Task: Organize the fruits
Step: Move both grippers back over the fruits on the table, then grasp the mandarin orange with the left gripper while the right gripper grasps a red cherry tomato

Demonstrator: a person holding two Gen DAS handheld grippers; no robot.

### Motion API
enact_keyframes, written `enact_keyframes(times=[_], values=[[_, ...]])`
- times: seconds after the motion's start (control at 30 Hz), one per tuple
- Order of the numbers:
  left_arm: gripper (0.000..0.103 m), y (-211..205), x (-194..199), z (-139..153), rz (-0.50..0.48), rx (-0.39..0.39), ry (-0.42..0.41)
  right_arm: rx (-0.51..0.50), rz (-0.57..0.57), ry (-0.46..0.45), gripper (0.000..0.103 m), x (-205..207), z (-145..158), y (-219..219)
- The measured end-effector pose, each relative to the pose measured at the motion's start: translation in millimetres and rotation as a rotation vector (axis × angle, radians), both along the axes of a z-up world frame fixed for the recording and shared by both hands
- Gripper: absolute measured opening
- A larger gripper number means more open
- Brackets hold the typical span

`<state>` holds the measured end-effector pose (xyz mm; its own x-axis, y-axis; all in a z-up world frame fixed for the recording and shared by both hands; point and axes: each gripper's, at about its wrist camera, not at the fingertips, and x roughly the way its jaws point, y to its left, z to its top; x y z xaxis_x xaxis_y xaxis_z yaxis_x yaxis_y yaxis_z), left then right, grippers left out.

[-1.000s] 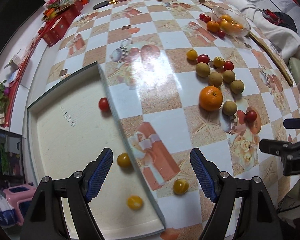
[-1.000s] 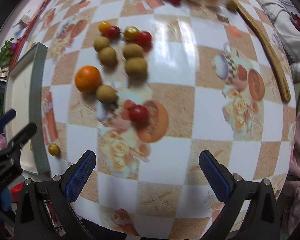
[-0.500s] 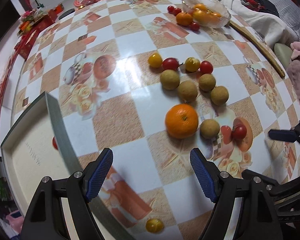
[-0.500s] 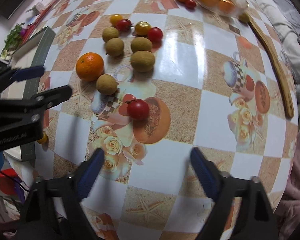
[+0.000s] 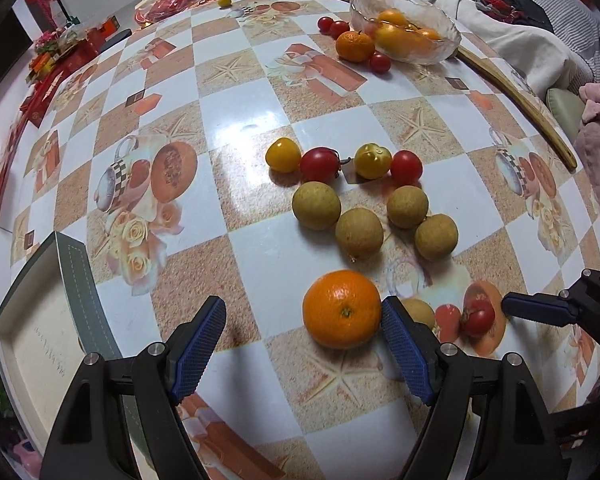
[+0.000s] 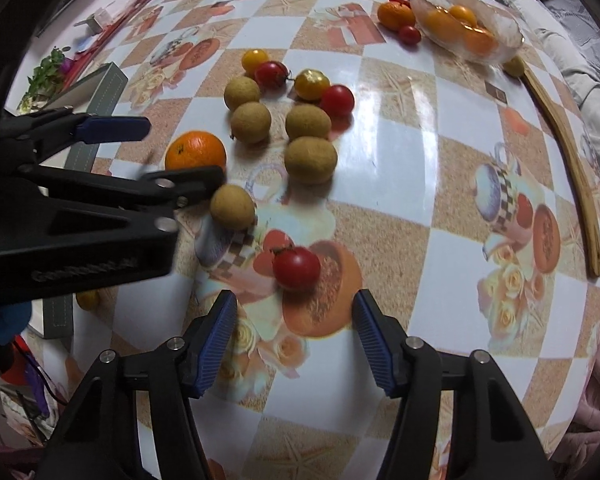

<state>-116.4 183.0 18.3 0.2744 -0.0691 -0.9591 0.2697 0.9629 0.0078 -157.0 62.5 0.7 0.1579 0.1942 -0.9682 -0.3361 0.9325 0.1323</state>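
My left gripper point(image 5: 302, 344) is open, low over the table, with an orange point(image 5: 342, 308) just ahead, close to its right finger. My right gripper point(image 6: 294, 332) is open with a red cherry tomato point(image 6: 296, 268) just ahead between the fingers. The left gripper point(image 6: 140, 152) also shows in the right wrist view, beside the orange point(image 6: 196, 152). Several brown longans point(image 5: 358, 232) and red and yellow cherry tomatoes point(image 5: 320, 164) lie in a cluster further on. A grey tray point(image 5: 76, 280) lies at the left.
A glass bowl point(image 5: 408, 32) with oranges stands at the far right, with an orange and red tomatoes beside it. A long wooden stick point(image 5: 516, 96) lies along the right edge. Red packages point(image 5: 60, 64) and snack bags crowd the far left of the table.
My left gripper has swung right from the tray to the orange. My right gripper has moved forward and closer to the red cherry tomato. Both stay open.
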Motion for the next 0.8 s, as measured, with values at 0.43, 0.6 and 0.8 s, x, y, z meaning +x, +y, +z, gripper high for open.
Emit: enact_keyframes(times=[0.43, 0.6, 0.8], values=[[0.04, -5.8, 1.3, -4.8, 0.018, -0.016, 0.018, 0.048, -0.024, 0.005, 0.024, 12.6, 1.0, -2.6], [0.04, 2.9, -3.4, -0.5, 0.066, -0.052, 0.034, 0.092, -0.075, 0.031, 0.024, 10.7, 5.0, -15.6], [0.04, 17.1, -19.8, 14.7, 0.11, -0.065, 0.018, 0.108, -0.101, 0.043, 0.024, 5.6, 14.5, -27.4]])
